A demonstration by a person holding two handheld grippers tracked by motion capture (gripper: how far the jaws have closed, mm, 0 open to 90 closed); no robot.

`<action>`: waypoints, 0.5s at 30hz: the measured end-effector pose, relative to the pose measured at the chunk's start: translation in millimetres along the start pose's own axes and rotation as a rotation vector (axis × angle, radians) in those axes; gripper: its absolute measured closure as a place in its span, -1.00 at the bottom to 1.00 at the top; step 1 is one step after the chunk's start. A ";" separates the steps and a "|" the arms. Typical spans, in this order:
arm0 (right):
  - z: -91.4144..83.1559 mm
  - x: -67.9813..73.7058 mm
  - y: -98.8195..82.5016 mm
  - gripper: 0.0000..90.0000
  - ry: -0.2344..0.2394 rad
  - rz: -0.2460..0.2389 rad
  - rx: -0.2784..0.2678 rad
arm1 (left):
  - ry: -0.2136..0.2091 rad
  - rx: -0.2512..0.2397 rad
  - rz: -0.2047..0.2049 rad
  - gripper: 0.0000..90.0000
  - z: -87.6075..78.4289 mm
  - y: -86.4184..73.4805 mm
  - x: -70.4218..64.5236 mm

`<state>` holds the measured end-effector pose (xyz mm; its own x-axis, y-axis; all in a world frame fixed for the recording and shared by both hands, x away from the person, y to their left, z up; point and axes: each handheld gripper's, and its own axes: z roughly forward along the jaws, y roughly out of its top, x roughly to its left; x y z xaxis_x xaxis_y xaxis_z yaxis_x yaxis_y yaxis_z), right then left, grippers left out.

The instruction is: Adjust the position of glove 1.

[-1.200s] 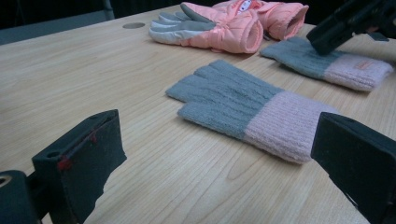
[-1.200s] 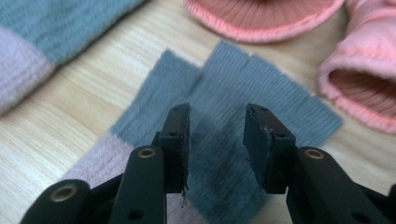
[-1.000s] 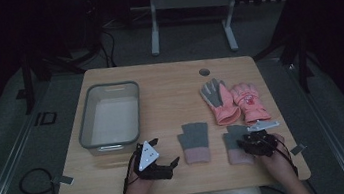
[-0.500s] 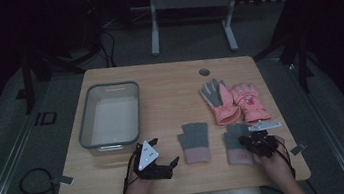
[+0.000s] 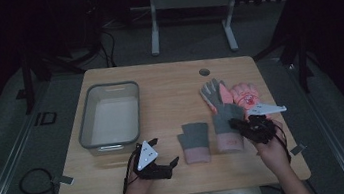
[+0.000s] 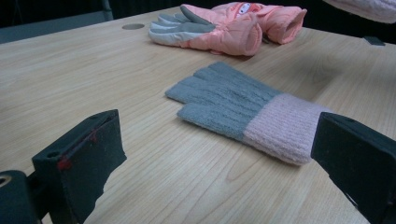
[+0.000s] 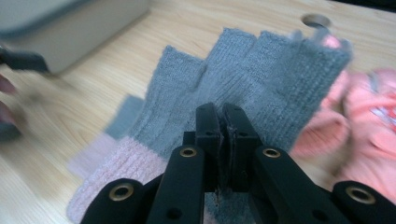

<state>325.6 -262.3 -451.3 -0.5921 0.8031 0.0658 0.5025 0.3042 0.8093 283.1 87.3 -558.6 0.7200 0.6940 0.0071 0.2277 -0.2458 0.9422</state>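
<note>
Two grey knit gloves with pink cuffs are here. One knit glove (image 5: pixel 195 142) (image 6: pixel 243 109) lies flat on the wooden table (image 5: pixel 168 87), near the front. My right gripper (image 5: pixel 238 124) (image 7: pixel 224 122) is shut on the palm of the other knit glove (image 5: pixel 223 119) (image 7: pixel 252 70) and holds it a little above the table. The left gripper (image 5: pixel 161 165) (image 6: pixel 219 140) rests near the front edge, open, with nothing between its jaws. It points at the lying glove.
A pair of padded pink and grey gloves (image 5: pixel 240 95) (image 6: pixel 224 25) lies behind the held glove at the right. A clear plastic bin (image 5: pixel 84 134) stands at the left. A round hole (image 5: pixel 204 72) is in the table's far side.
My right gripper has shut on the right knit glove and risen with it. The left gripper and the other glove have stayed where they were.
</note>
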 end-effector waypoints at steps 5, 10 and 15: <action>20.5 23.8 10.0 0.91 0.057 -0.016 0.000 | 0.002 0.001 0.005 -0.96 0.0 0.0 -0.7; 41.7 43.3 13.0 0.91 0.111 -0.038 0.027 | -0.004 -0.004 -0.001 -0.96 -0.2 -0.1 0.0; 60.2 51.2 11.3 0.91 0.123 -0.051 0.054 | -0.005 -0.001 0.005 -0.96 -0.3 -0.1 -0.2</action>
<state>338.9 -186.9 -474.0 -0.6886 0.7183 0.0993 0.5012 0.3725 0.7811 282.7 87.4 -558.6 0.7245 0.6893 0.0098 0.2234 -0.2482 0.9426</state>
